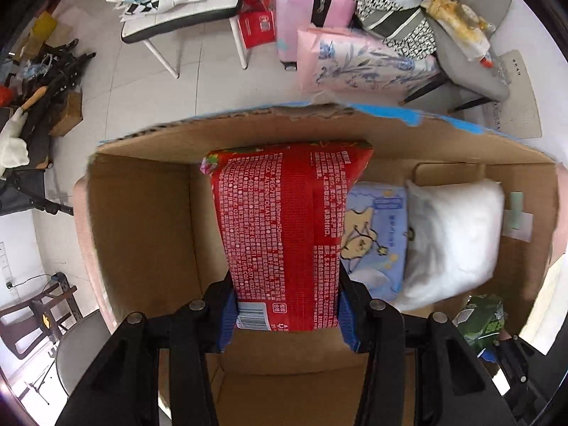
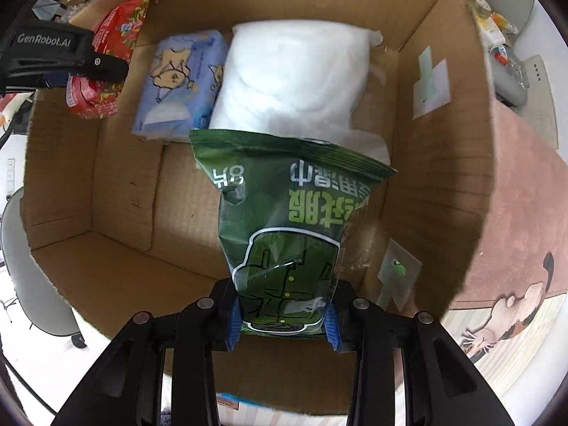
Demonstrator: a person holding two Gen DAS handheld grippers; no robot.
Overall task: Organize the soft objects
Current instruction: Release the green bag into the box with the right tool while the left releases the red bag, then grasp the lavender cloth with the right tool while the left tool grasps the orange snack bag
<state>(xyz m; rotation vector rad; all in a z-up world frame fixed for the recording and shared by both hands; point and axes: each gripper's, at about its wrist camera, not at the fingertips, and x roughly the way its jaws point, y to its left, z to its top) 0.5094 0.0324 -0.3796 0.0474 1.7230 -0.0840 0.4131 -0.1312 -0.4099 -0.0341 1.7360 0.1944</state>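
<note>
Hovering over the open cardboard box (image 1: 142, 213), the left gripper (image 1: 285, 314) pinches a red wipes pack (image 1: 284, 234) by its lower end, while the right gripper (image 2: 282, 323) pinches a green wipes pack (image 2: 284, 234) the same way. On the box floor a blue tissue pack (image 2: 177, 81) lies touching a white pillow (image 2: 294, 74), toward the far wall.
</note>
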